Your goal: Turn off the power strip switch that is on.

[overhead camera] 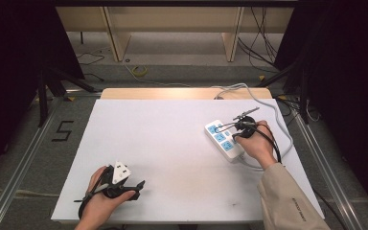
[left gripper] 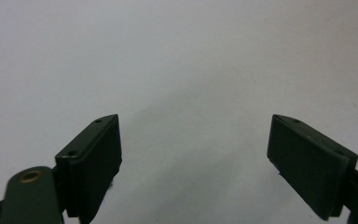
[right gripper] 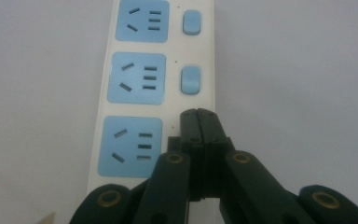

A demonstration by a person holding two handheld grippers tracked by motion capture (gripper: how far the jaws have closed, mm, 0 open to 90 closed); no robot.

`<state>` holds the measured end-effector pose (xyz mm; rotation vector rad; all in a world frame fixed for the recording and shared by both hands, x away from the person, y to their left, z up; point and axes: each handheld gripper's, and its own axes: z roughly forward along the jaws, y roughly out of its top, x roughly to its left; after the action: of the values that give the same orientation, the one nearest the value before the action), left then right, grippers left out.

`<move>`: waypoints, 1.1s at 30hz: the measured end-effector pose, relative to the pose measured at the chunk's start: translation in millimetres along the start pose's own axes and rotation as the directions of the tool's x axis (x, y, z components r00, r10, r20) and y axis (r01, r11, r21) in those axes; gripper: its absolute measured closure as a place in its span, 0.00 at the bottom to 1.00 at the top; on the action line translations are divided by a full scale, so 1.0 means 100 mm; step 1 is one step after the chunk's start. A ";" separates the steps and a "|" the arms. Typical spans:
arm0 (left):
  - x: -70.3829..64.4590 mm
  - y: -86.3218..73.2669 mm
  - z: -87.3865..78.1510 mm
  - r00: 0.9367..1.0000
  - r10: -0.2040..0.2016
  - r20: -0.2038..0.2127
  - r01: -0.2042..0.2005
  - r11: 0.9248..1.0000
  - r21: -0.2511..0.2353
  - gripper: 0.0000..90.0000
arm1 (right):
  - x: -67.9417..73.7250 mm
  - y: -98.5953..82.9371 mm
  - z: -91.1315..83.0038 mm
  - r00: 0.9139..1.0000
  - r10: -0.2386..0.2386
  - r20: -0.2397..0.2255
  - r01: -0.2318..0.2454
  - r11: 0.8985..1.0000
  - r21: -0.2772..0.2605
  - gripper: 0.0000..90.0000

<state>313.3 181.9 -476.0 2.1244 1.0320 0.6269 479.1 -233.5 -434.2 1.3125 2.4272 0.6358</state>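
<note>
A white power strip [overhead camera: 219, 137] with three blue sockets lies on the right part of the white board. In the right gripper view the power strip [right gripper: 140, 79] runs away from me, each socket with a blue switch [right gripper: 190, 80] beside it. My right gripper [right gripper: 198, 115] is shut with nothing between its jaws. Its tip sits over the strip beside the nearest socket [right gripper: 129, 147] and hides the spot beside it. From above, my right gripper [overhead camera: 235, 135] is over the strip's near end. My left gripper [overhead camera: 136, 186] is at the front left and, in its own view, my left gripper [left gripper: 193, 156] is open over bare board.
The white board [overhead camera: 172, 158] covers a wooden table. The strip's white cable [overhead camera: 239, 88] loops off the back right edge. Metal rails run along both sides of the table, and a wooden frame and loose cables lie on the floor behind.
</note>
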 end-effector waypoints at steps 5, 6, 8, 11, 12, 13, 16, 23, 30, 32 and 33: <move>-0.01 0.00 0.00 1.000 0.000 0.002 0.000 1.000 0.000 0.19 | 0.01 0.01 0.01 1.000 -0.004 0.002 0.004 1.000 0.002 1.00; -0.01 0.00 0.00 1.000 -0.001 0.001 0.001 1.000 0.000 0.19 | 0.01 0.02 0.02 1.000 -0.003 0.001 0.003 1.000 0.004 1.00; -0.01 0.00 0.00 1.000 -0.001 0.002 0.001 1.000 0.000 0.19 | 0.01 0.02 0.03 1.000 -0.006 0.003 0.006 1.000 0.010 1.00; 0.00 0.00 0.00 1.000 -0.001 0.002 0.001 1.000 0.001 0.19 | 0.01 0.02 0.04 1.000 -0.005 0.002 0.005 1.000 0.015 1.00; 0.00 0.00 0.00 1.000 -0.001 0.002 0.001 1.000 0.001 0.19 | 0.01 0.02 0.05 1.000 -0.007 0.002 0.007 1.000 0.017 1.00; 0.00 0.00 0.00 1.000 -0.001 0.002 0.001 1.000 0.000 0.19 | 0.01 0.02 0.05 1.000 -0.008 0.003 0.008 1.000 0.019 1.00; -0.01 0.00 0.00 1.000 0.000 0.002 0.000 1.000 0.000 0.19 | 0.02 0.03 0.06 1.000 -0.009 0.003 0.009 1.000 0.021 1.00; -0.01 0.00 0.00 1.000 -0.001 0.002 0.001 1.000 0.000 0.19 | 0.02 0.04 0.06 1.000 -0.013 0.008 0.013 0.999 0.033 1.00; -0.01 0.00 0.00 1.000 0.000 0.002 0.000 1.000 0.000 0.19 | 0.03 0.05 0.06 1.000 -0.012 0.009 0.011 0.999 0.046 1.00; -0.01 0.00 0.00 1.000 0.000 0.002 0.000 1.000 -0.001 0.19 | 0.02 0.05 0.06 1.000 -0.011 0.010 0.011 0.999 0.047 1.00; -0.01 0.00 0.00 1.000 0.000 0.002 0.000 1.000 -0.001 0.19 | 0.03 0.05 0.06 1.000 -0.009 0.012 0.009 0.999 0.048 1.00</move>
<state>313.3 181.1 -476.2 2.1240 1.0308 0.6254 483.8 -227.4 -436.7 1.3192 2.4516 0.5690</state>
